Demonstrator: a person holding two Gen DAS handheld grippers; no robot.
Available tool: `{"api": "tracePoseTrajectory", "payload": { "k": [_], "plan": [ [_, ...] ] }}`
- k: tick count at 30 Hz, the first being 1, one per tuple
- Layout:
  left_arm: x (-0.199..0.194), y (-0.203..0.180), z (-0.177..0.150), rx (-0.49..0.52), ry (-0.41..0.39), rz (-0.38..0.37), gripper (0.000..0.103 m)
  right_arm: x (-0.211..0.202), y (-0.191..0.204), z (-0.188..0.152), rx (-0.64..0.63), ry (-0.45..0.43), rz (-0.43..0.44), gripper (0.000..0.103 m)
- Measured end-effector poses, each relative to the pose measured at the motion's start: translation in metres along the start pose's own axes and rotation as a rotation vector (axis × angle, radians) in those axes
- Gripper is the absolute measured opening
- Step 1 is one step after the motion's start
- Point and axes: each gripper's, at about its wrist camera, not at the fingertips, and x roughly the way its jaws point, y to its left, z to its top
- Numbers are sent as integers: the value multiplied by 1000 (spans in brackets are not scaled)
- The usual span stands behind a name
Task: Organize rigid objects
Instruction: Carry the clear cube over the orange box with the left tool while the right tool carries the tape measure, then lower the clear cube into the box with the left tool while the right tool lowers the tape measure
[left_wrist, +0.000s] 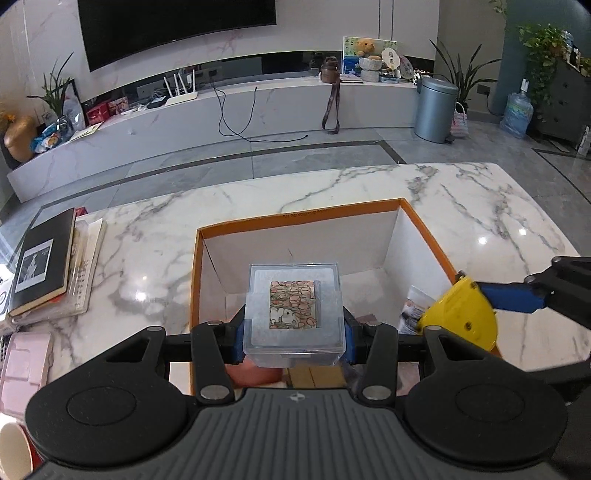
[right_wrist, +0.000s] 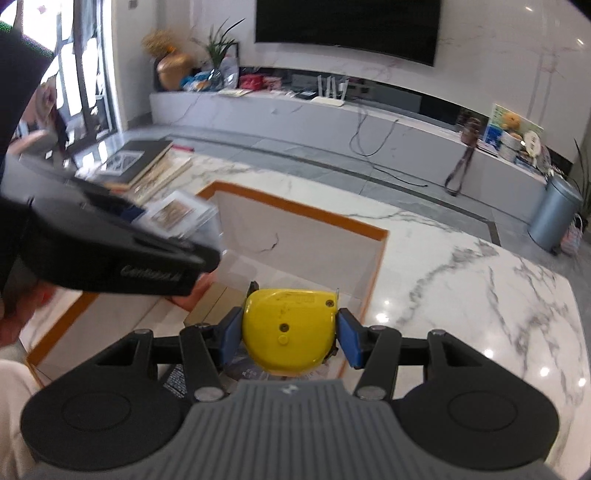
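Clear, square-edged plastic case (left_wrist: 294, 314) with a floral rabbit picture card inside sits clamped between the blue pads of the left tool (left_wrist: 293, 334), held above the open orange-rimmed cardboard box (left_wrist: 295, 218) with plain white inner walls. Over the box's right side, the right tool (right_wrist: 290, 332) is closed on a glossy yellow tape measure (right_wrist: 290, 328), rounded on one side. The box rests on a polished white marble tabletop (left_wrist: 480, 206) veined in grey. A stack of books (left_wrist: 51, 266), topped by a matte black one, lies at the tabletop's left.
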Motion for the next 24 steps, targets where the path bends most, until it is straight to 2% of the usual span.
{"api": "tracePoseTrajectory", "payload": {
  "k": [7, 12, 18, 24],
  "plan": [
    [24, 10, 13, -5, -14, -27, 53, 37, 15, 12, -140, 39, -36, 54],
    [46, 9, 18, 32, 5, -31, 52, 58, 24, 19, -240, 36, -76, 54],
    [66, 5, 18, 93, 19, -37, 52, 76, 28, 29, -291, 49, -73, 54],
    [75, 12, 19, 96, 24, -38, 52, 78, 27, 35, -279, 66, -49, 54]
  ]
}}
